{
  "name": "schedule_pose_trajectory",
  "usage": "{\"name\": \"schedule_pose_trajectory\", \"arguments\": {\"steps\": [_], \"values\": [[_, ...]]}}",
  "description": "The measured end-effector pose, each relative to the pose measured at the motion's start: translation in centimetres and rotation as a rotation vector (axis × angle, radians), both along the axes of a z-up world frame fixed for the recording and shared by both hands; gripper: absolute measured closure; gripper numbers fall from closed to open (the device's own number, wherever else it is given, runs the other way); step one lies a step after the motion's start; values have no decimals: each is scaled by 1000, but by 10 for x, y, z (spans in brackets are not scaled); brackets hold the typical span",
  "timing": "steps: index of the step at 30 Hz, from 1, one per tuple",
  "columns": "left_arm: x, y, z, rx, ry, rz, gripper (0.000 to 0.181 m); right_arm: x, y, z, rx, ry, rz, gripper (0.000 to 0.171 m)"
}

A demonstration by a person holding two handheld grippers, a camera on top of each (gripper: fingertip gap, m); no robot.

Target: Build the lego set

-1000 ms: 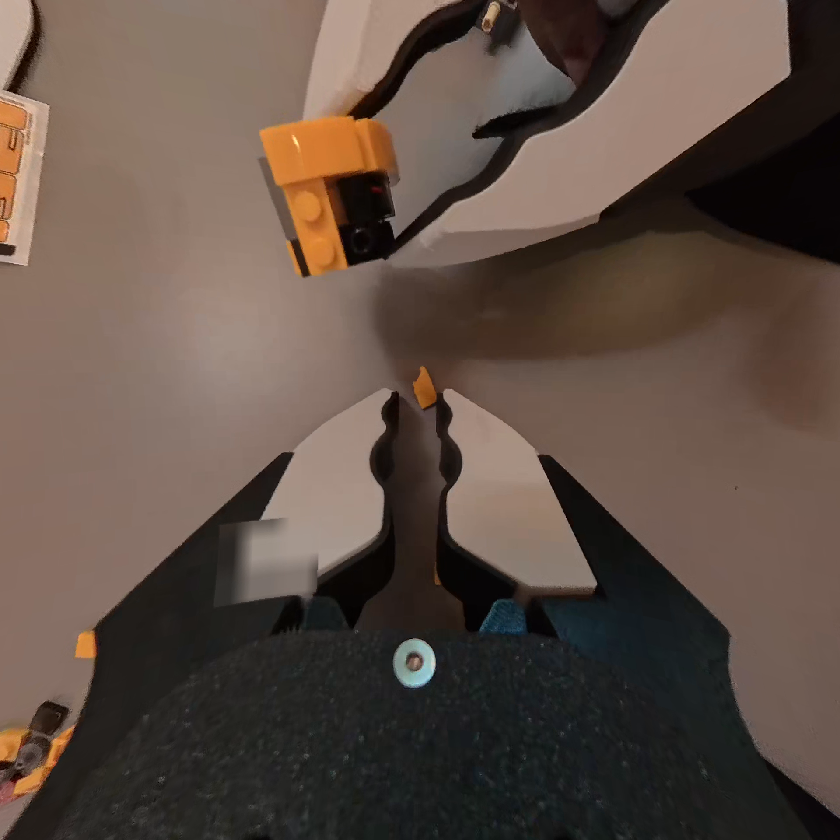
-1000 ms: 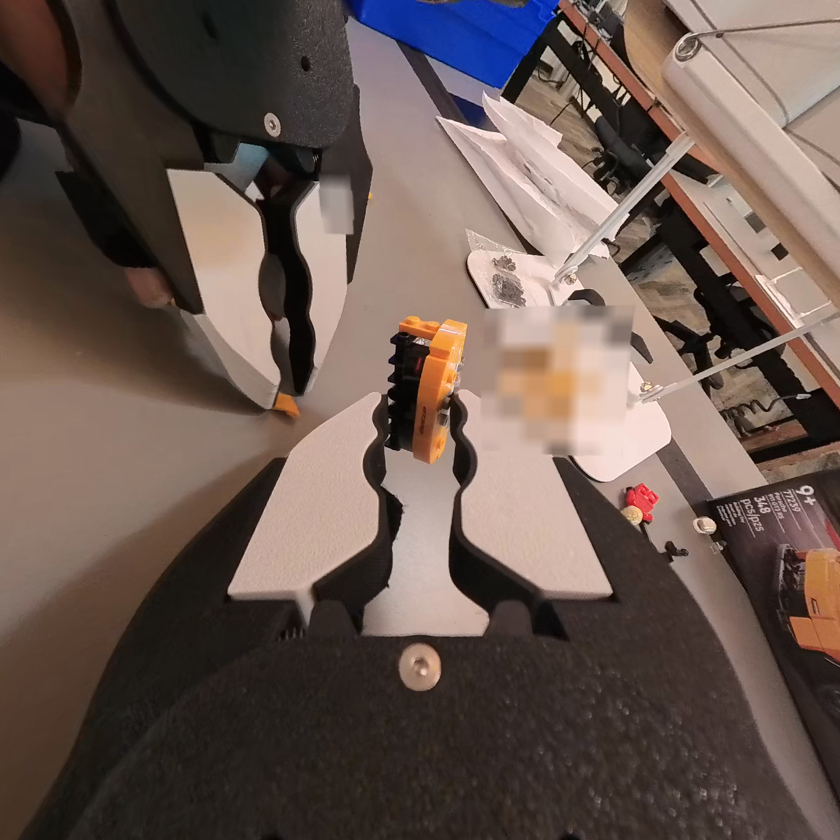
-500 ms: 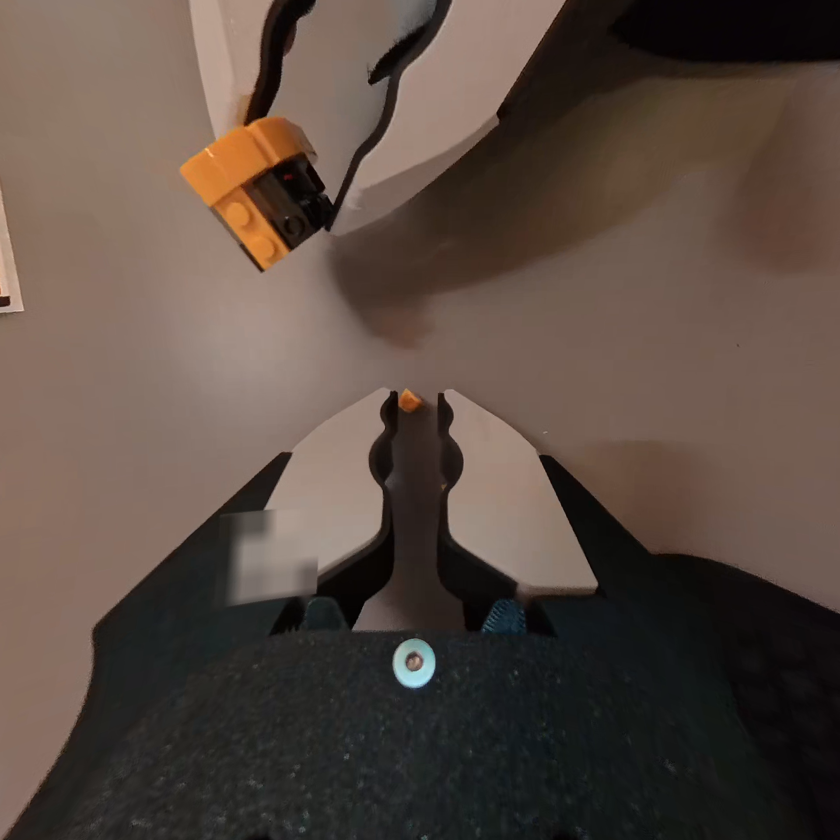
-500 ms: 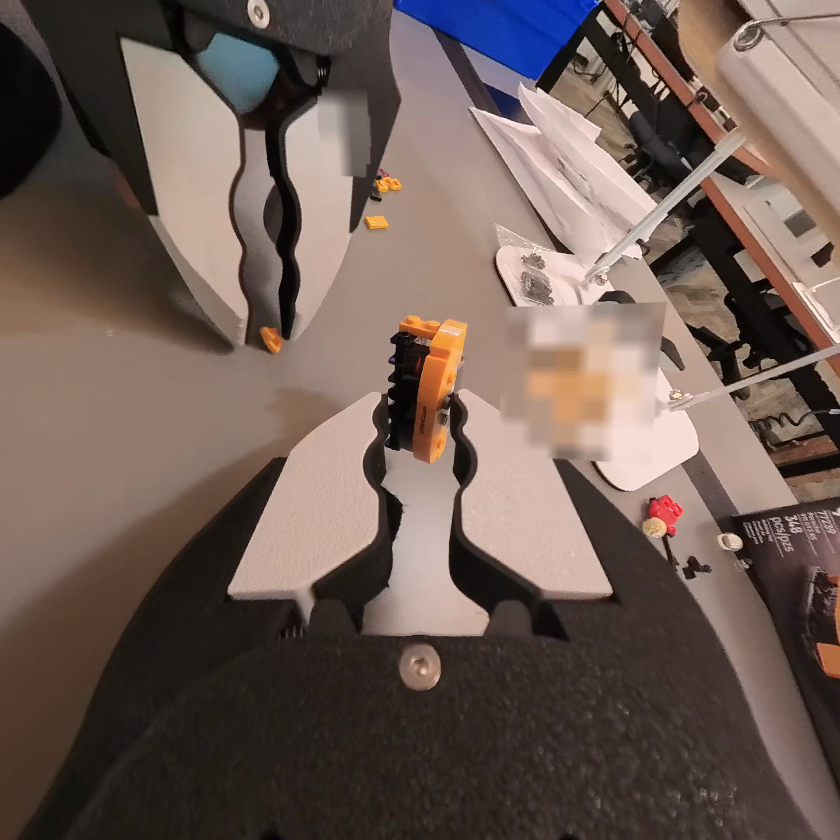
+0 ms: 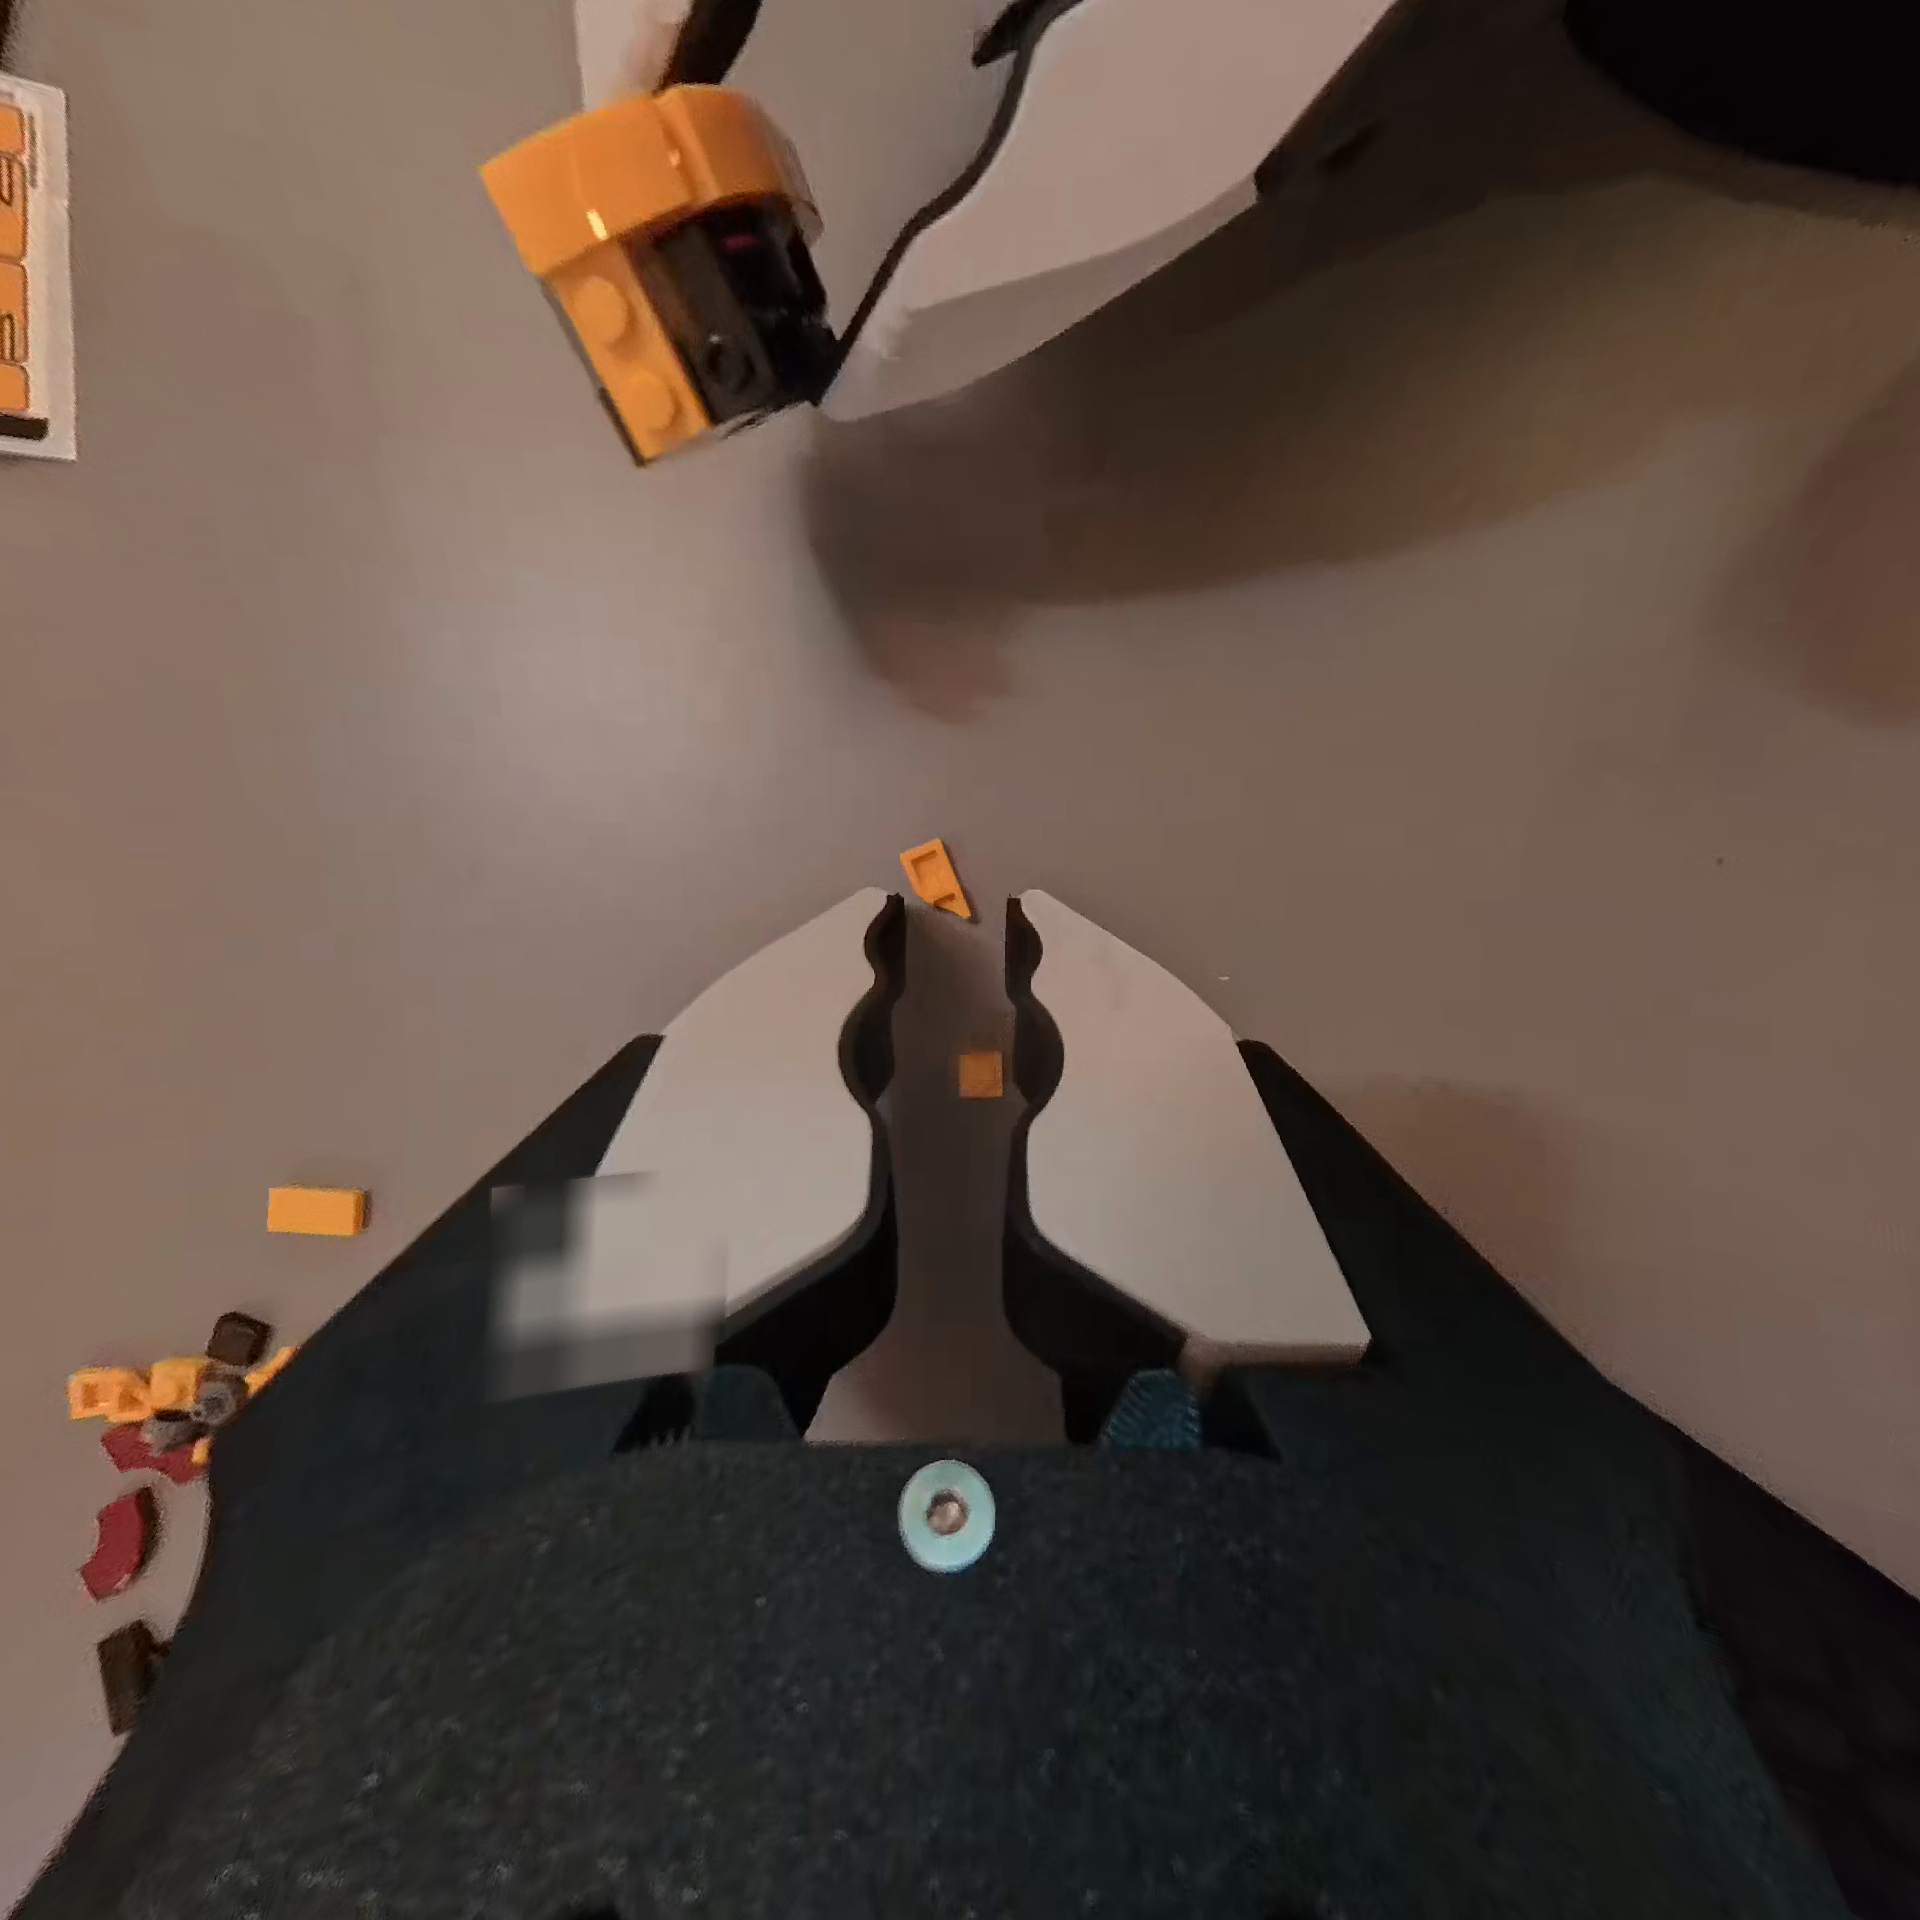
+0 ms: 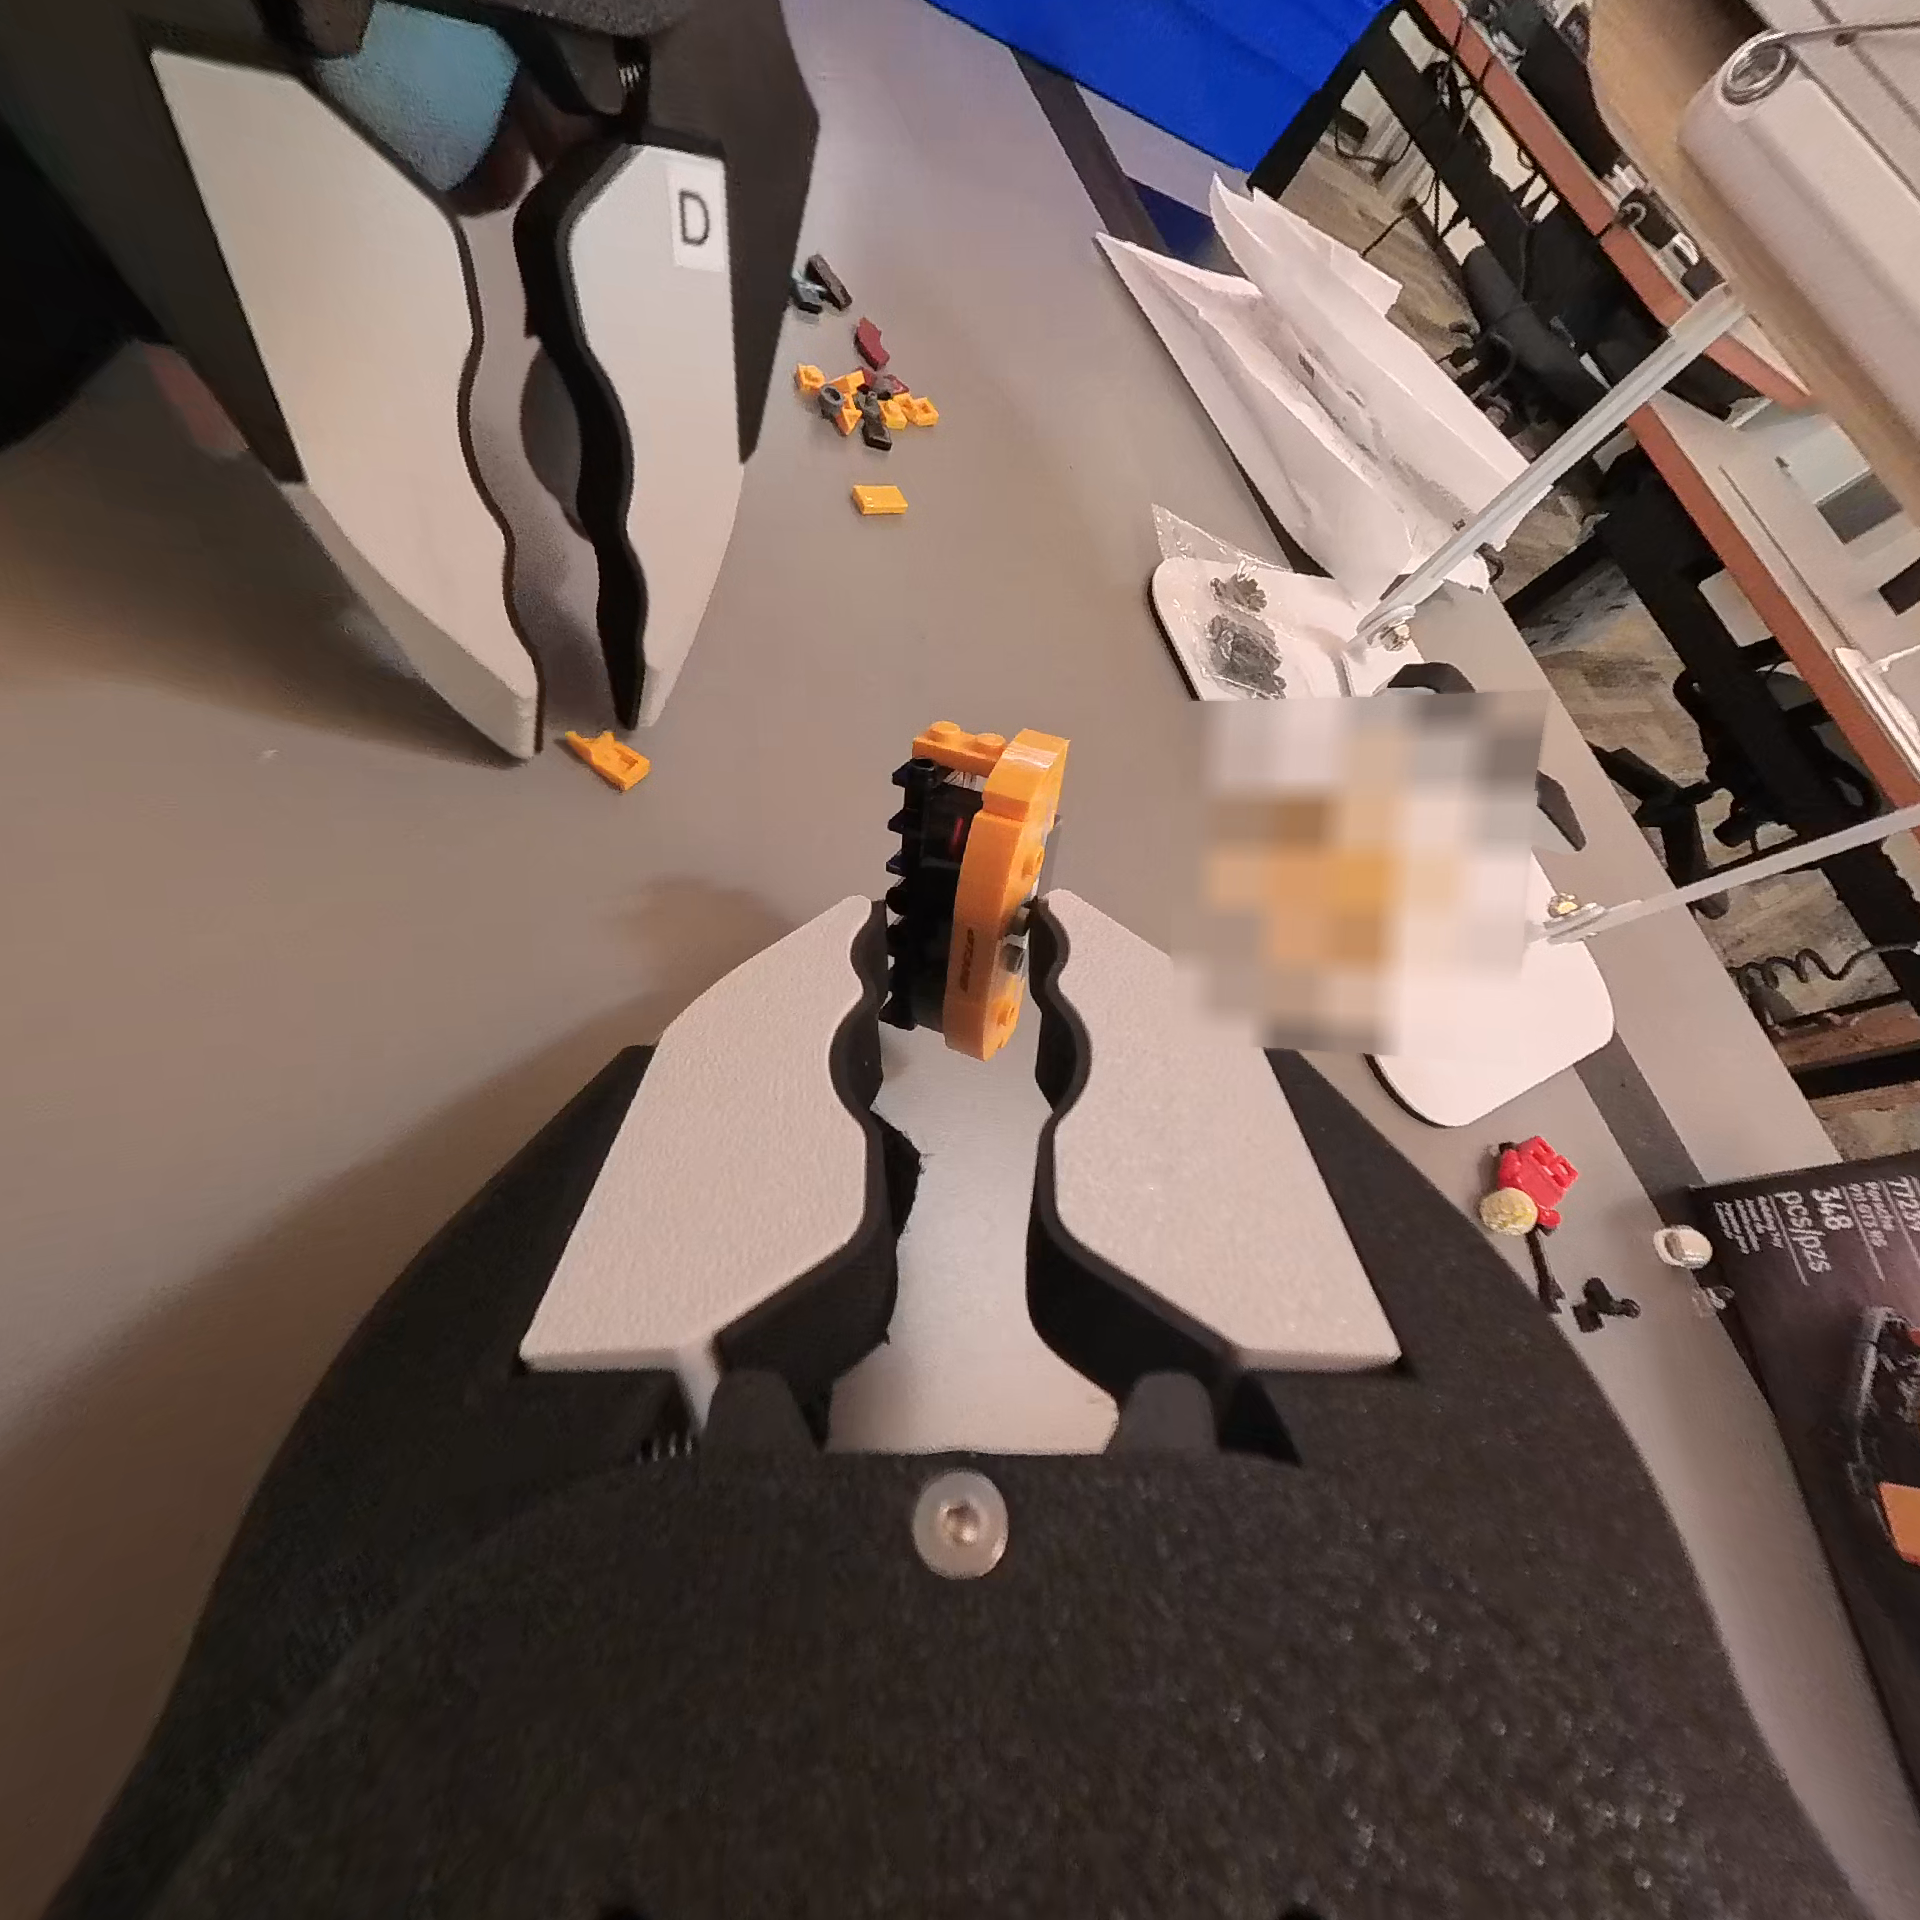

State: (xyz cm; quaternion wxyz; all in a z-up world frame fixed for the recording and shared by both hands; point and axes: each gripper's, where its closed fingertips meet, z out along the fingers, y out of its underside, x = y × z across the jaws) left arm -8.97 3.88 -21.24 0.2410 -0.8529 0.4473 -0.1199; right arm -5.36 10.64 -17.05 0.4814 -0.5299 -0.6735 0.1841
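My right gripper [image 6: 961,914] is shut on an orange and black lego assembly [image 6: 977,894] and holds it upright above the grey table [image 6: 312,935]. The assembly also shows in the left wrist view [image 5: 665,270], at the top. My left gripper [image 5: 953,906] is narrowly open and empty, pointing down at the table. A small orange lego piece [image 5: 938,878] lies on the table just ahead of its tips; in the right wrist view this piece [image 6: 608,756] lies beside the left gripper [image 6: 582,722]. A second tiny orange square [image 5: 980,1073] shows in the gap between the left fingers.
A pile of loose orange, black and dark red pieces [image 6: 868,395] and a flat orange tile [image 6: 880,500] lie behind the left gripper. A sticker sheet [image 5: 31,270] lies far left. White paper sheets [image 6: 1320,395], a white stand base [image 6: 1496,1039], a red piece [image 6: 1538,1174] and a black box [image 6: 1829,1299] lie right. The left gripper's tips are roughly 9 cm from the right gripper's.
My left gripper has lifted and drawn back; the small orange piece that was between its tips now lies on the table ahead of them. The right gripper still holds the assembly.
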Motion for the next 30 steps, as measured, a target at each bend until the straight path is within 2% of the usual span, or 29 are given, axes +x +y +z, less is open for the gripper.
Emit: {"name": "schedule_pose_trajectory", "arguments": {"steps": [4,8,11,13,15,18,20,23,30], "values": [[3,5,0,68,47,-36,172,0,0,0,1,0,0,146],[4,6,0,44,42,-56,175,0,0,1,3,1,1,145],[18,1,11,-61,-177,-43,181,0,-1,1,4,3,7,145],[25,-4,20,-192,-361,-19,181,0,-2,1,2,3,13,146],[27,-14,21,-351,-467,-30,181,0,-2,0,1,-1,14,145],[12,-1,12,-326,-423,33,180,0,-2,0,2,-3,15,145],[7,6,17,-277,-411,42,177,0,-3,-1,-2,-3,16,145],[-6,14,17,-181,-304,48,172,1,-5,-4,-8,-20,28,145],[-10,-8,9,-137,-140,-31,160,4,-13,-13,2,-133,63,145]]}}
